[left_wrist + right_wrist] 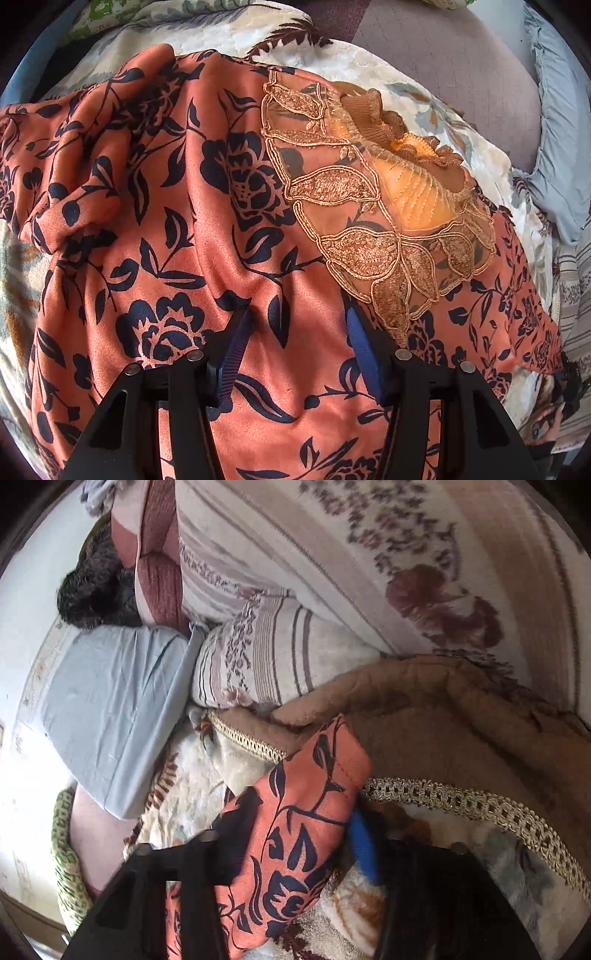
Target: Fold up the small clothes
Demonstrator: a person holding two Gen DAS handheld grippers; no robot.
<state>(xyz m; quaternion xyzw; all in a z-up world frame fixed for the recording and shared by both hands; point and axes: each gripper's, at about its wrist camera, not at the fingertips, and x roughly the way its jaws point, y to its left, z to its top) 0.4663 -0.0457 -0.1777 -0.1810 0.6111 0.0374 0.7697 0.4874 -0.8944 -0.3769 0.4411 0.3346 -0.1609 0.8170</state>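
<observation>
— Where spread over the cream blanket (369,70) in the left wrist view: orange dress (177,206) with dark blue flowers, lying rumpled, lace collar (373,229) of stitched leaves toward the upper right.

— And the left gripper (297,328)?

— Pointing steeply down at the dress, jaws about half apart, blue pads (360,354) bare. Nothing pinched between them; whether the fingertips touch the cloth, cannot tell.

— Around the edges?

— Grey-blue pillow (554,155) at the right, mauve cushion (461,74) behind it, just beside.

— While seen from the right wrist view?

— Right gripper (295,834) closed tight on a fold of the same dress (295,830), the cloth standing up between the black fingers, one blue pad (364,845) showing at its right. Picture blurred near the fingers.

— Behind that fold?

— Brown blanket (443,720) with gold braid trim (480,808) bunched to the right; striped flowered bedding (332,572) filling the top; the grey-blue pillow (110,709) on the left; a dark furry thing (96,590) at upper left, too dim to name; a green patterned edge (66,849) low on the left.
</observation>
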